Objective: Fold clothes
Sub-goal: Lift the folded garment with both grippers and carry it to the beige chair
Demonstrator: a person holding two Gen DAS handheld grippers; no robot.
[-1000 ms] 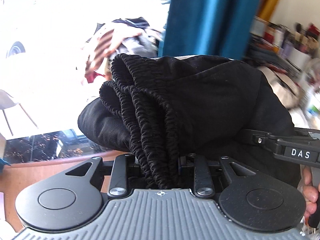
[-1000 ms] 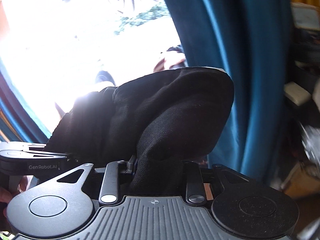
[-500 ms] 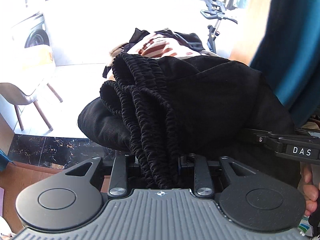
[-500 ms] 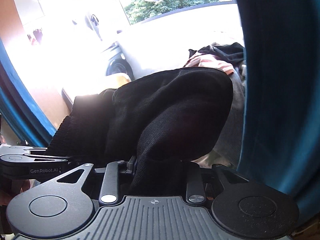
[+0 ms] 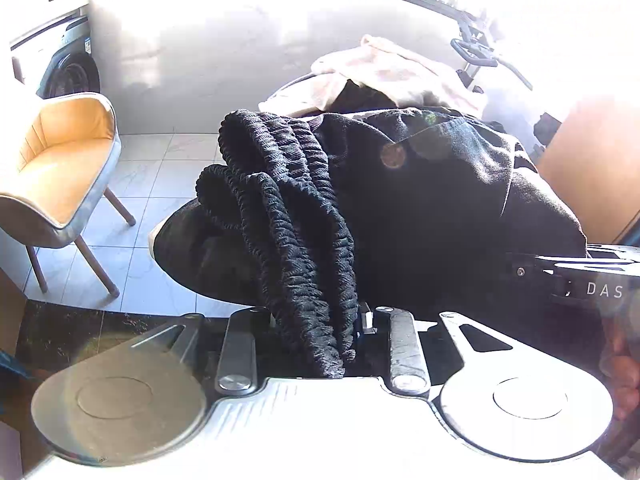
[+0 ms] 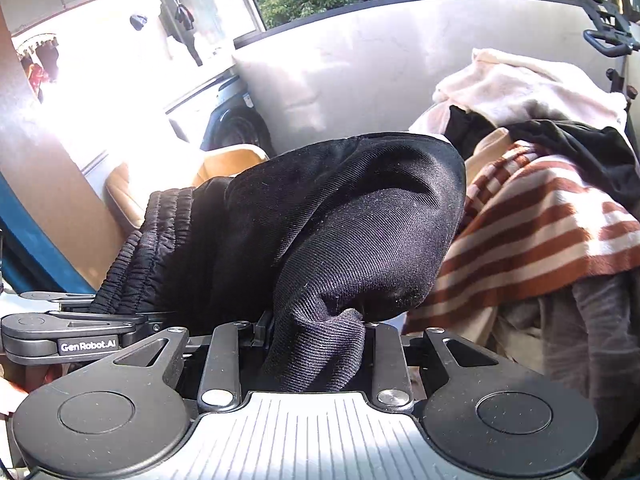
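Black trousers (image 5: 420, 208) bunched, held up between both grippers: left gripper (image 5: 320, 344) clamps the elastic waistband (image 5: 288, 216), right gripper (image 6: 316, 352) pinches plain fabric. Striped top (image 6: 540, 232) on pile far right.

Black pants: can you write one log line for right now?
left hand-held gripper: shut on black pants waistband | right hand-held gripper: shut on black pants | laundry pile: behind

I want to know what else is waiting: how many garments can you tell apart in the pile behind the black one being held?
4: a cream fleece on top, a black garment below, a rust-striped one in front, a grey one lowest. More may be buried.
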